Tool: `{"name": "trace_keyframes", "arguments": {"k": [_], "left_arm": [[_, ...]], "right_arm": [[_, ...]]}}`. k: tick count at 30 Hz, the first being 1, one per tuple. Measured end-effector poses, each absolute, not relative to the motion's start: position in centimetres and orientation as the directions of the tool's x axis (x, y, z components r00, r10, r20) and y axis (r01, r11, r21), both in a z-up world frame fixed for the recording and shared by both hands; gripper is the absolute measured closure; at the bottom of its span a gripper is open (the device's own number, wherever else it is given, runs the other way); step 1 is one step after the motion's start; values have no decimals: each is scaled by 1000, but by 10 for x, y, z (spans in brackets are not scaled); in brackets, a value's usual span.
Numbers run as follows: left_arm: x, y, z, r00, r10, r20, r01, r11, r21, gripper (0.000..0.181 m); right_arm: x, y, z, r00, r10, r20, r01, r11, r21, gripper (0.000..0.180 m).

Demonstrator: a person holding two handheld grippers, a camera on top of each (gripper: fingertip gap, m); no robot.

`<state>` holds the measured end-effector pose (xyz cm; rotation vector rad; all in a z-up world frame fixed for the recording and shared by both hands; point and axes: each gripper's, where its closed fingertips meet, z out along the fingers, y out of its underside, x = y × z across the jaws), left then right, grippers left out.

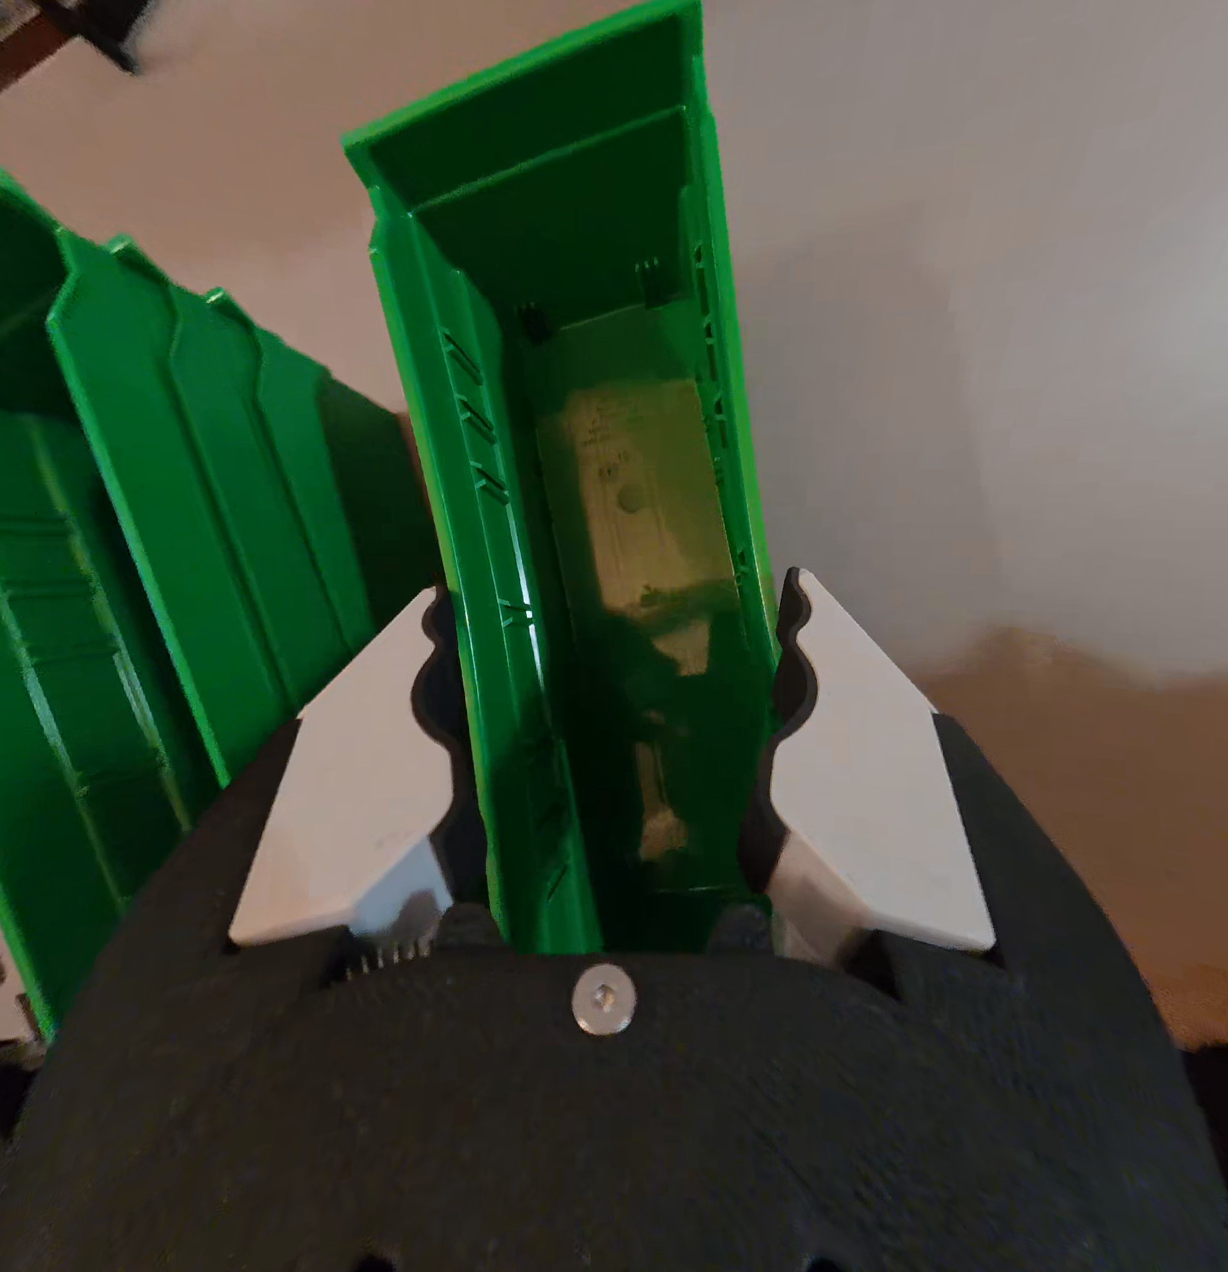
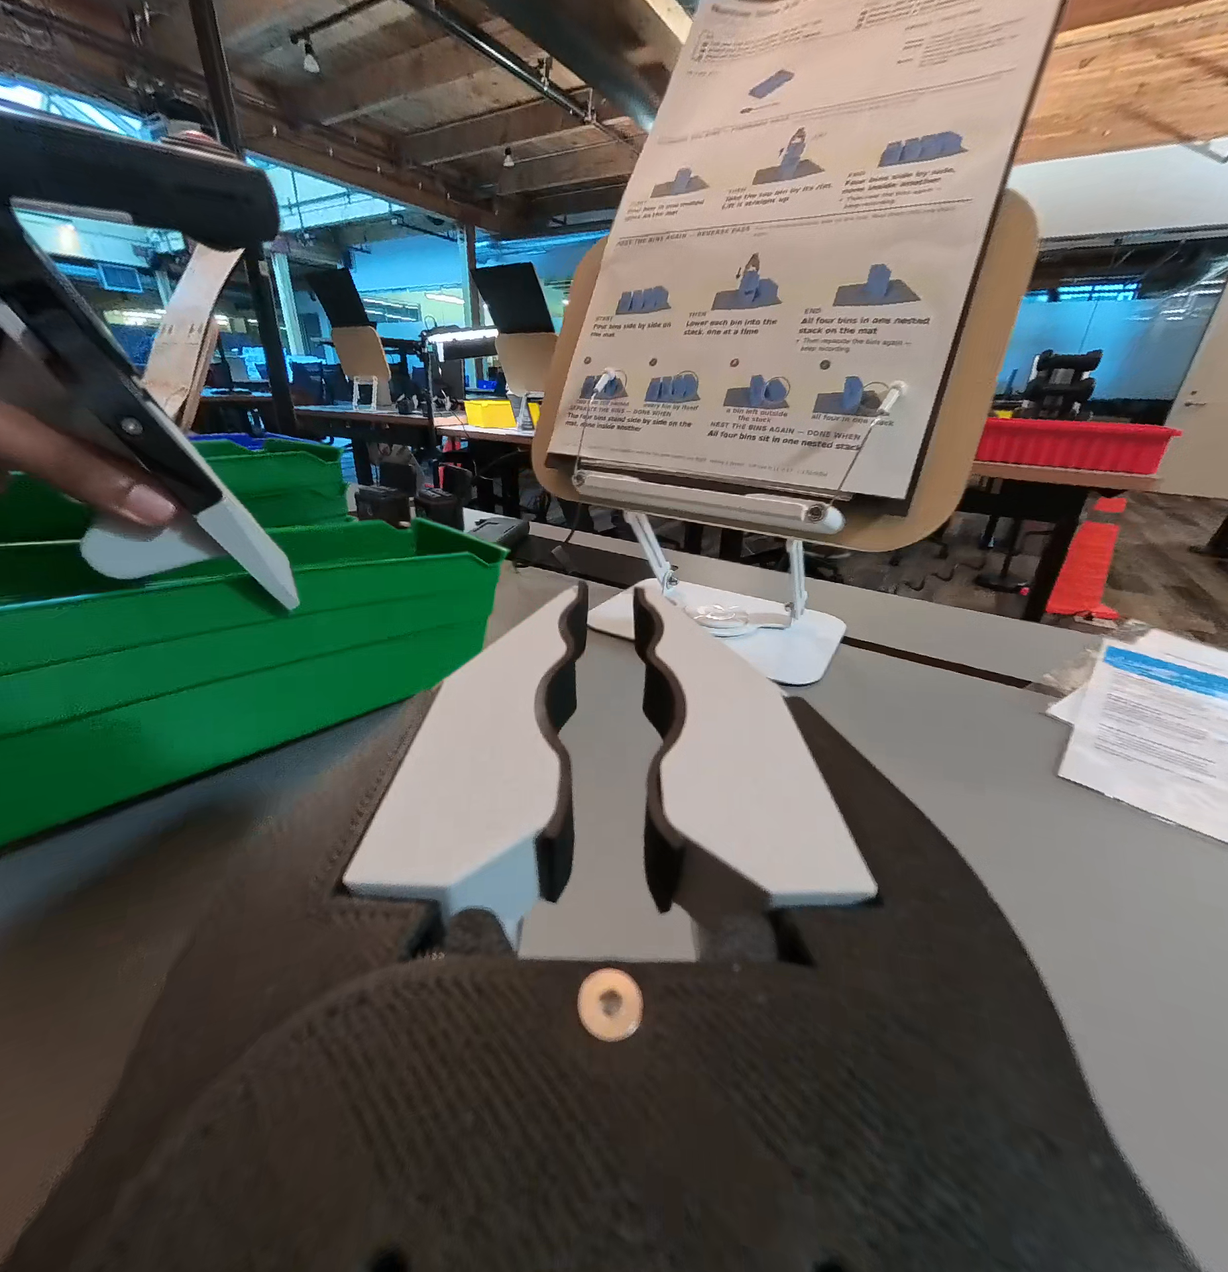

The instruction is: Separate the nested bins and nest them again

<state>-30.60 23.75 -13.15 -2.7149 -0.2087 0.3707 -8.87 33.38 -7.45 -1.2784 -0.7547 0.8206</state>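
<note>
Two fingers of the left gripper (image 1: pixel 614 702) clamp a narrow green bin (image 1: pixel 576 440) by its long walls; more green bins (image 1: pixel 149 550) lie just left of it. In the right wrist view, the right gripper (image 2: pixel 609 619) is empty, its jaws narrow, over the grey table (image 2: pixel 941 757). The bin (image 2: pixel 253 654) sits left of it, the left gripper (image 2: pixel 184 544) on its rim. A document stand (image 2: pixel 790 275) is behind.

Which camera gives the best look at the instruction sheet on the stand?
The right wrist view: the instruction sheet stands upright on its white stand beyond the empty right gripper, almost wholly in frame. The left wrist view shows none of it, only green bins and the table.
</note>
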Motion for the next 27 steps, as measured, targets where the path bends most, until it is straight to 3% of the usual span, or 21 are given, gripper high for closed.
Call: {"name": "trace_keyframes", "arguments": {"k": [7, 13, 20, 23, 27], "left_arm": [[-304, 230, -151, 956, 249, -154, 167, -897, -410, 82], [-297, 235, -153, 955, 186, -232, 101, -937, -335, 78], [-296, 232, -155, 960, 203, -192, 137, -941, -311, 69], [-288, 230, -146, 971, 171, -169, 108, -938, -331, 84], [-282, 224, -114, 982, 158, -104, 109, -923, -368, 69]], "right_arm": [[-102, 327, -86, 491, 867, 83, -76, 137, -988, 169], [-99, 334, -91, 485, 874, 29, -106, 92, -990, 170], [-98, 335, -92, 478, 878, 5, -122, 72, -990, 169], [-98, 334, -91, 469, 883, -11, -134, 59, -989, 169], [-96, 336, -89, 460, 887, -47, -165, 34, -986, 169]]}}
